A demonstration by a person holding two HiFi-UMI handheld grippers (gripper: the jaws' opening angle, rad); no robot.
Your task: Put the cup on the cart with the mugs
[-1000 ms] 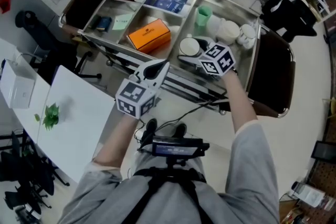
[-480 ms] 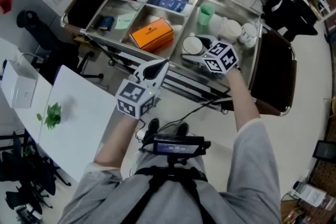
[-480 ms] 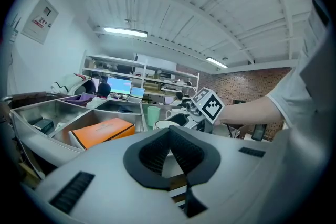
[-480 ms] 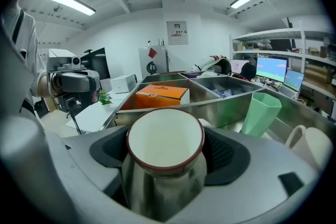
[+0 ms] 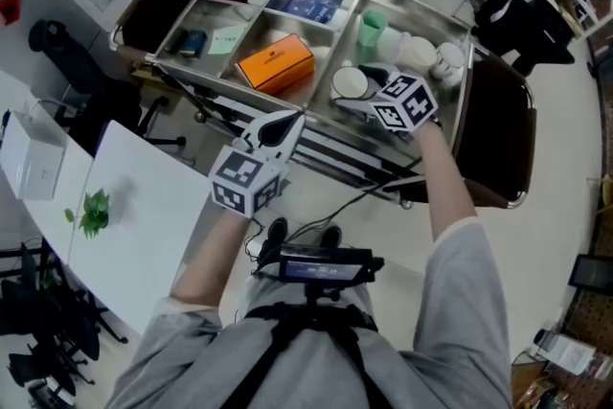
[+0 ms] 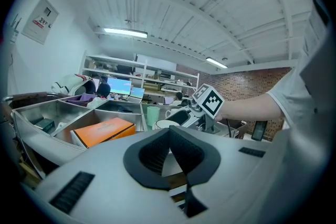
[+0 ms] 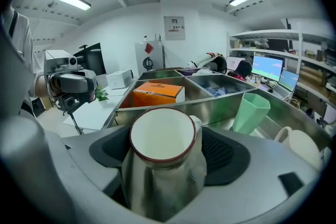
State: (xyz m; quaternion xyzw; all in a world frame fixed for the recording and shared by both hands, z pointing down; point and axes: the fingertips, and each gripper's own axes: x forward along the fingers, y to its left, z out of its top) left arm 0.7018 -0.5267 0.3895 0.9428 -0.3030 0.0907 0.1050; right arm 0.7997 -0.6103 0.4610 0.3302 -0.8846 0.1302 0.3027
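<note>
right claw (image 7: 168, 153) clamped on white red-rimmed ceramic cup (image 7: 163, 134); left claw (image 6: 169, 139) closed, empty. i'd lower it upright beside white mugs (image 5: 419, 55), clear of green plastic tumbler (image 7: 251, 113).

Nothing written can be read anywhere. In the cart (image 5: 465, 101), the orange box (image 5: 276, 63) bears a dark line of print on its top, too small to make out, and the blue packets (image 5: 321, 3) at twelve o'clock show only pale smudges. The wall poster (image 6: 41, 21), at ten o'clock in the left gripper view, has a red mark and blurred lines. The framed notice (image 7: 174, 28), at twelve o'clock in the right gripper view, is illegible too.
</note>
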